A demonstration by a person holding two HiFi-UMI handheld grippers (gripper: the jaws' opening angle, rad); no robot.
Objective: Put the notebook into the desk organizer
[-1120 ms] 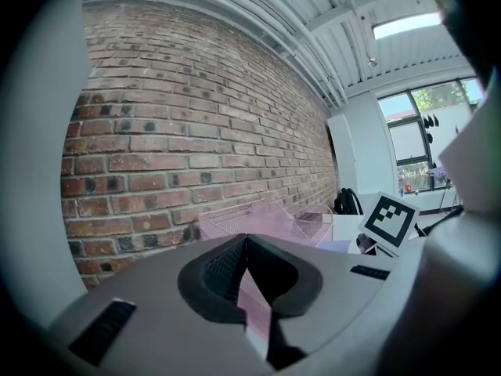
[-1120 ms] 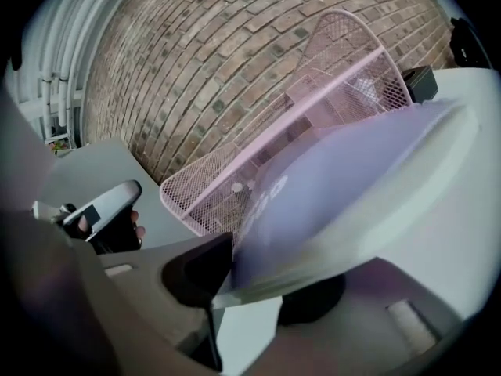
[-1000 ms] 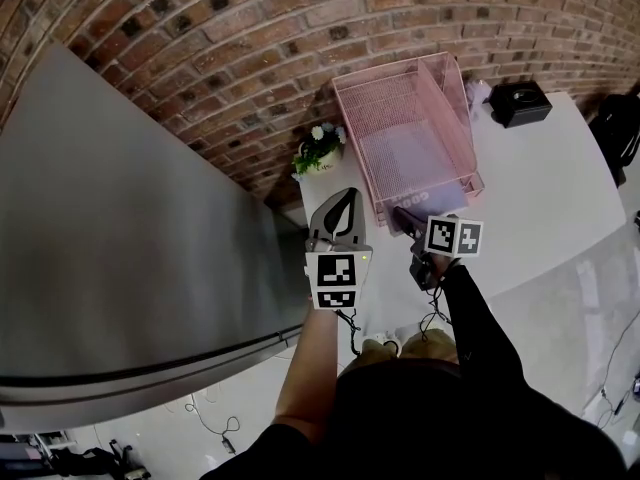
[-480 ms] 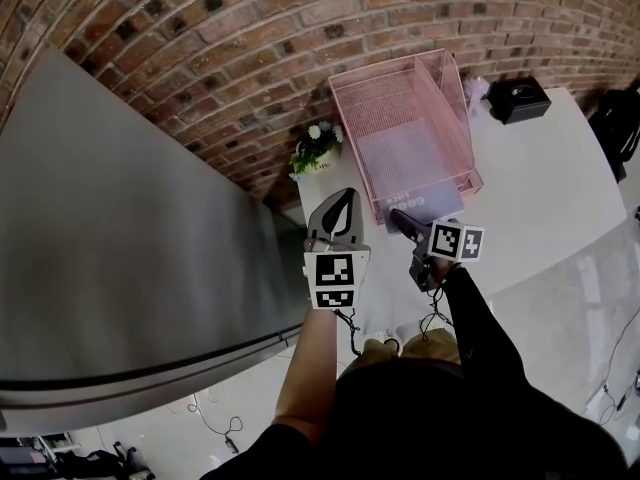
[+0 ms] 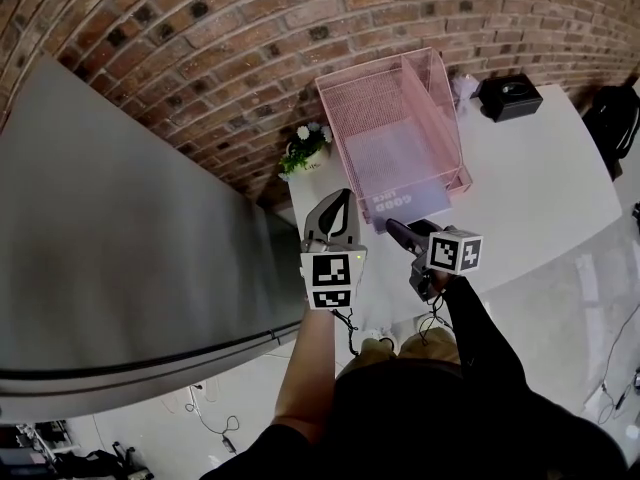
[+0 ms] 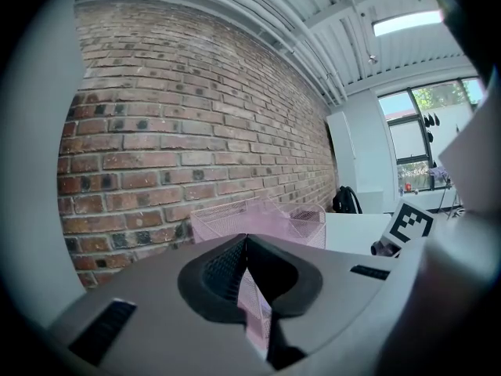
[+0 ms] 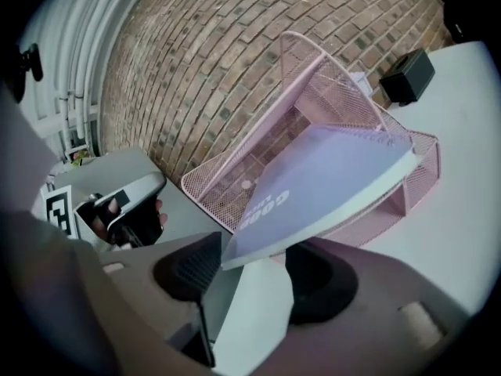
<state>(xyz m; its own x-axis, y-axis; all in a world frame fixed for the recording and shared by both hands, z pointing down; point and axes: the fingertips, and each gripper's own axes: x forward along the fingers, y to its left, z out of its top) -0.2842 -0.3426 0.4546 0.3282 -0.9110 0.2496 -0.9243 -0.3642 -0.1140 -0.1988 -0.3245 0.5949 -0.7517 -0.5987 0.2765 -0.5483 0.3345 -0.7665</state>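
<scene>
The pink mesh desk organizer (image 5: 350,98) stands on the white table (image 5: 530,188) against the brick wall. The lavender notebook (image 5: 400,163) lies flat in its tray, with the printed near end sticking out of the front. In the right gripper view the notebook (image 7: 329,178) rests in the organizer (image 7: 313,77), its near corner over my right gripper (image 7: 250,251). Those jaws have just been opening; they stand apart and do not press on it. My right gripper (image 5: 398,230) sits just in front of the organizer. My left gripper (image 5: 335,208) is shut and empty (image 6: 246,240), left of the organizer (image 6: 227,218).
A small potted plant (image 5: 303,148) stands left of the organizer by the wall. A black box (image 5: 510,96) sits on the table to the organizer's right. A tall grey panel (image 5: 120,248) fills the left side. A dark bag (image 5: 620,118) is at the far right.
My right gripper has let go of the notebook and drawn back a little from the organizer's front. The notebook stays in the tray. My left gripper has kept still.
</scene>
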